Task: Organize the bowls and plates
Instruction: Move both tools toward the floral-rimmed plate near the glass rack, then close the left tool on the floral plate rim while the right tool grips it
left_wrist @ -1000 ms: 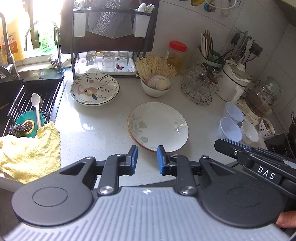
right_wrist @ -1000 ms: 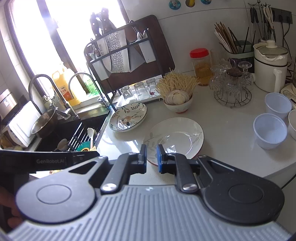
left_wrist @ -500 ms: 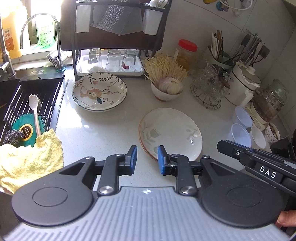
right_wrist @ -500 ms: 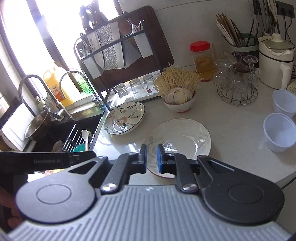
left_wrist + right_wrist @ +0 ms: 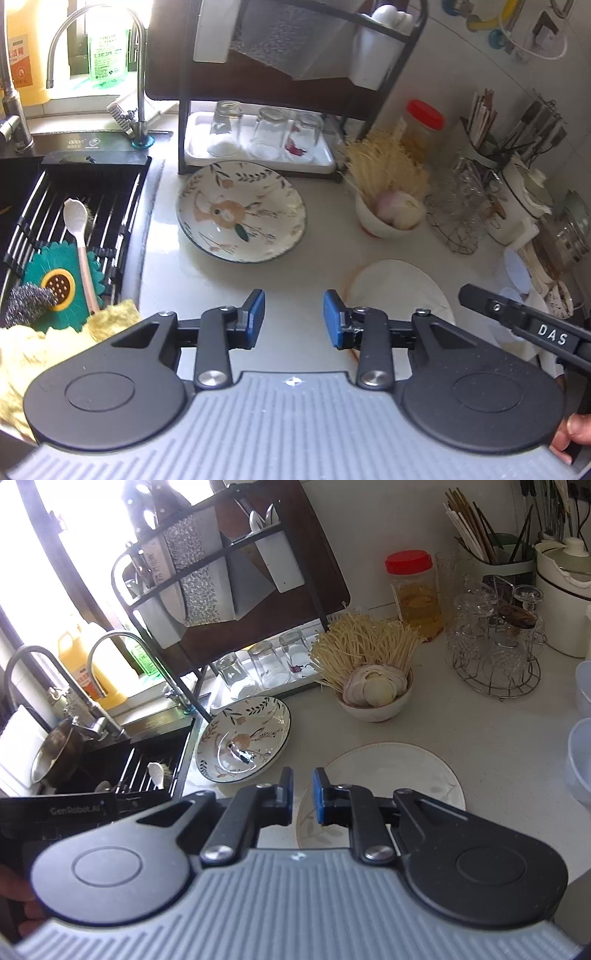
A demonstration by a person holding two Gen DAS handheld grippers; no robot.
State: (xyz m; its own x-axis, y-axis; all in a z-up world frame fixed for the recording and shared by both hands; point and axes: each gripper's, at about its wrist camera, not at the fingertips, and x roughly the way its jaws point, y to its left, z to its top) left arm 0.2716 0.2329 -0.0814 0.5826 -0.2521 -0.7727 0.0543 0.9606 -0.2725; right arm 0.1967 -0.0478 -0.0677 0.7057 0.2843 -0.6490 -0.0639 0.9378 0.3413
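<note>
A floral-patterned deep plate (image 5: pixel 242 212) sits on the white counter near the sink; it also shows in the right wrist view (image 5: pixel 244 738). A white plate with a faint leaf print (image 5: pixel 397 291) lies to its right, stacked on another plate; it also shows in the right wrist view (image 5: pixel 384 775). My left gripper (image 5: pixel 294 317) is open and empty, above bare counter between the two plates. My right gripper (image 5: pixel 303 794) is nearly closed and empty, over the white plate's left rim. Translucent small bowls (image 5: pixel 583 753) stand at the right.
A bowl of enoki and onion (image 5: pixel 391 214) stands behind the white plate. A black rack with upturned glasses (image 5: pixel 266 129) is at the back. The sink rack (image 5: pixel 74 206) holds a spoon, scrubber and yellow cloth. A wire glass holder (image 5: pixel 495 646) and jars are at the right.
Both grippers moved forward and left toward the floral plate. The left gripper's jaws opened wider; the right gripper's stayed narrow.
</note>
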